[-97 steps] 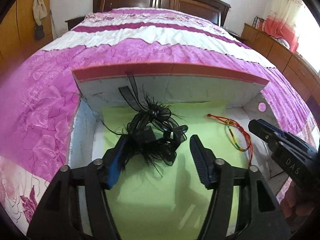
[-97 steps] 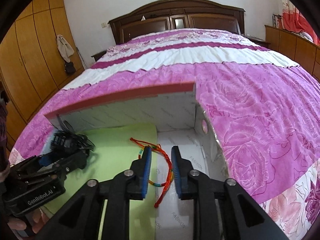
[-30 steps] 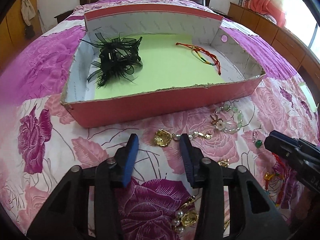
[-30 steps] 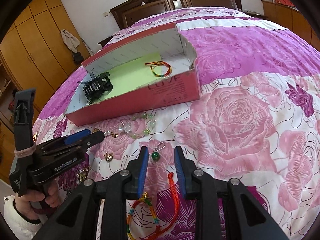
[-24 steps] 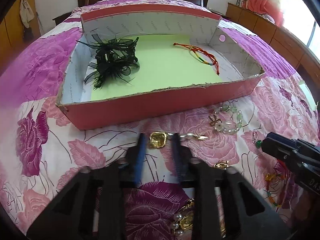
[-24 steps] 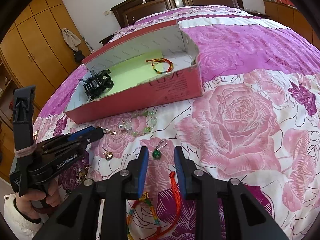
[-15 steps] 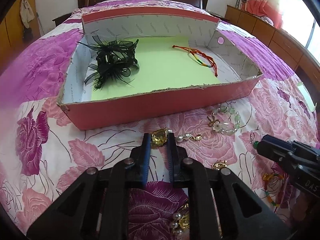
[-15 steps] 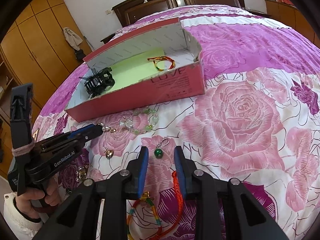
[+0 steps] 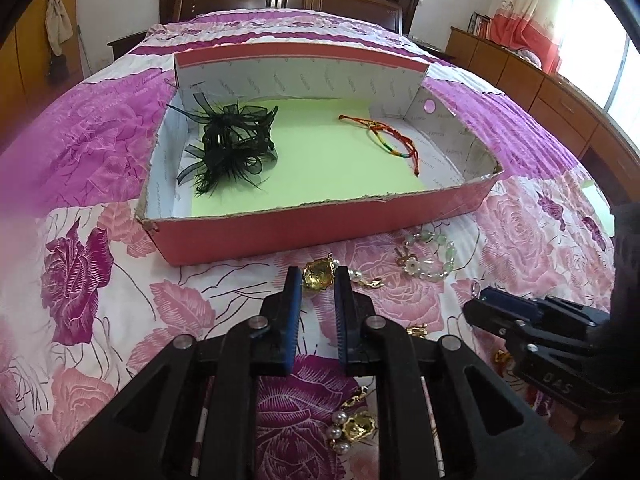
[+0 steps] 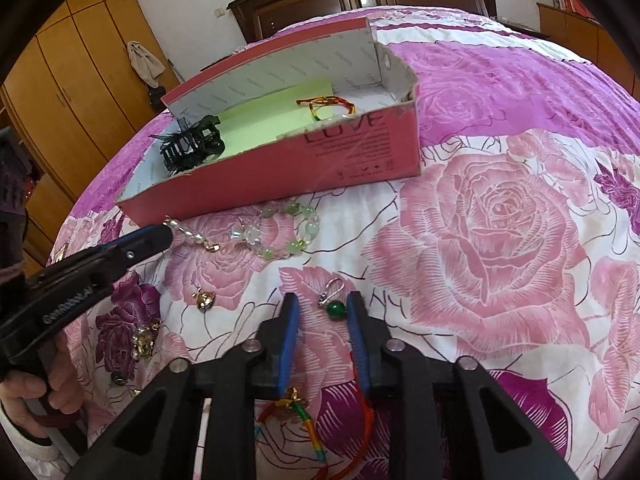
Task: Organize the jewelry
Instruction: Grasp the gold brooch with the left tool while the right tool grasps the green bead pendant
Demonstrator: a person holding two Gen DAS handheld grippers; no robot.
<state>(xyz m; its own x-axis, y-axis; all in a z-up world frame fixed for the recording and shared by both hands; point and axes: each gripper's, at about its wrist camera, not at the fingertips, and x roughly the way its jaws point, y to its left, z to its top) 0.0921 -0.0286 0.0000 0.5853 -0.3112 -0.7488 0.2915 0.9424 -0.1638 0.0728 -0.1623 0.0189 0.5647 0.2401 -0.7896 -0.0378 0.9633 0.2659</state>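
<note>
The gold pearl earring [image 9: 318,275], lying on the bed before the red box [image 9: 320,232], is pinched by the left claw [image 9: 316,280]; the green bead earring [image 10: 334,308] between the right claw [image 10: 323,312]'s just-narrowed, still-parted jaws could be nudged aside

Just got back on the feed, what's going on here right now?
A person is sorting jewelry on a bed into a pink box, which already holds a black hair clip and a woven cord bracelet. The left tongs are shut on a gold pearl earring just in front of the box. The right tongs have been closing around a green bead earring, pads not yet pressing on it.
</note>
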